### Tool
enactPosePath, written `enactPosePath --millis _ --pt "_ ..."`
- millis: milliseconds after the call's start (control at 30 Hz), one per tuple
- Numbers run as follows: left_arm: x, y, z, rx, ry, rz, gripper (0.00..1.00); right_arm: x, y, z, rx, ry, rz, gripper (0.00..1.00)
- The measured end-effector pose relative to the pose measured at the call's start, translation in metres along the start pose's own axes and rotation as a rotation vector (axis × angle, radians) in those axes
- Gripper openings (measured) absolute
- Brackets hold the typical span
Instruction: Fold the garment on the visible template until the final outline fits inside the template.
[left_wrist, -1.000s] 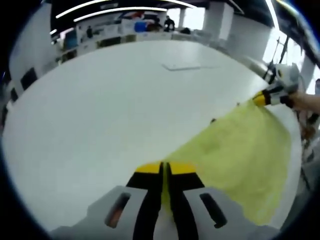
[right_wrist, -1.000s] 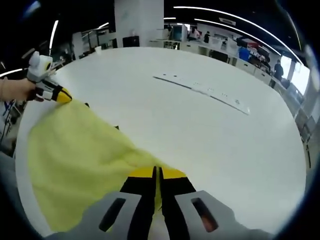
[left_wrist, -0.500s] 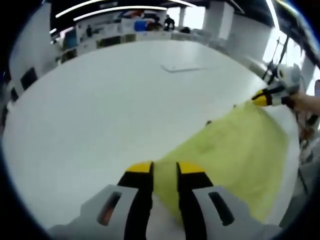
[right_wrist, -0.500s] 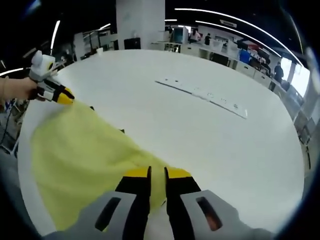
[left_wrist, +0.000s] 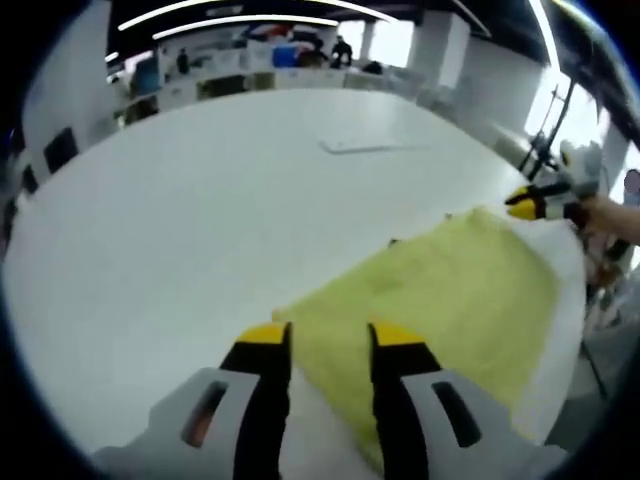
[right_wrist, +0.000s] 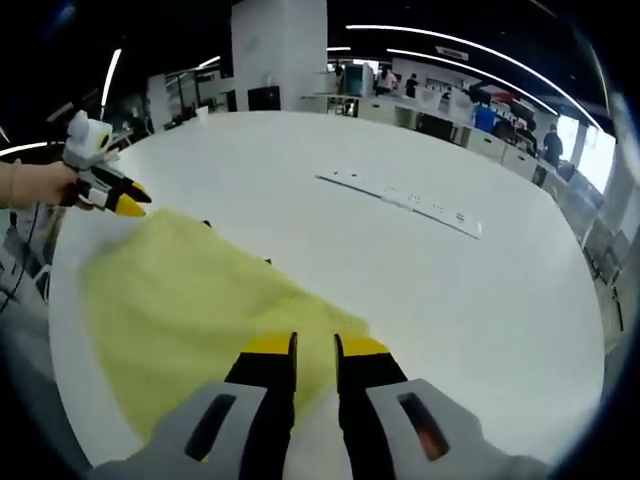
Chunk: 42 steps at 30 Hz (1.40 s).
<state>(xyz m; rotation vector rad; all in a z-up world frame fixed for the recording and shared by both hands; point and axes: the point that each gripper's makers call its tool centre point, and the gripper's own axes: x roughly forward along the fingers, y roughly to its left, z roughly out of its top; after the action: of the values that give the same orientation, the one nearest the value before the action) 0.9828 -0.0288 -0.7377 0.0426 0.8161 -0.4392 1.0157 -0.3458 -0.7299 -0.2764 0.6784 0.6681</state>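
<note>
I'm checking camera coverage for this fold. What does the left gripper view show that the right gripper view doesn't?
Left gripper view: the left claw up close with its jaws apart, and the right claw near the garment's far corner. Right gripper view: the roles swap, and a white pillar stands behind. Both: the yellow garment on the white table.

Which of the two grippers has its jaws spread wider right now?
The left gripper: its yellow-tipped jaws stand well apart over the yellow garment. The right gripper is open too, with a narrower gap.
</note>
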Motion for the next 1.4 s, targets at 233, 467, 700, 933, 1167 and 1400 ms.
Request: enactPosePath --millis 233,467,700,933,1167,1400 --pt "-0.024 -0.009 -0.003 -0.014 -0.018 -0.008 0.36 -0.021 0.015 0.003 -0.001 -0.021 0.025 0.23" --pt "-0.047 -0.020 -0.009 -0.019 -0.037 -0.020 0.43 -0.046 0.031 0.006 0.006 -0.050 0.037 0.30" --pt "-0.076 -0.035 -0.016 -0.029 -0.058 -0.034 0.50 -0.073 0.048 0.001 0.021 -0.061 0.052 0.38" --pt "-0.108 -0.044 -0.029 -0.052 -0.076 -0.050 0.56 -0.098 0.056 -0.013 0.041 -0.056 0.047 0.41" --pt "-0.133 -0.051 -0.046 -0.061 -0.076 -0.044 0.60 -0.121 0.067 -0.020 0.061 -0.067 0.065 0.48" --pt "-0.156 -0.061 -0.062 -0.063 -0.072 -0.042 0.64 -0.143 0.085 -0.023 0.069 -0.082 0.097 0.56"
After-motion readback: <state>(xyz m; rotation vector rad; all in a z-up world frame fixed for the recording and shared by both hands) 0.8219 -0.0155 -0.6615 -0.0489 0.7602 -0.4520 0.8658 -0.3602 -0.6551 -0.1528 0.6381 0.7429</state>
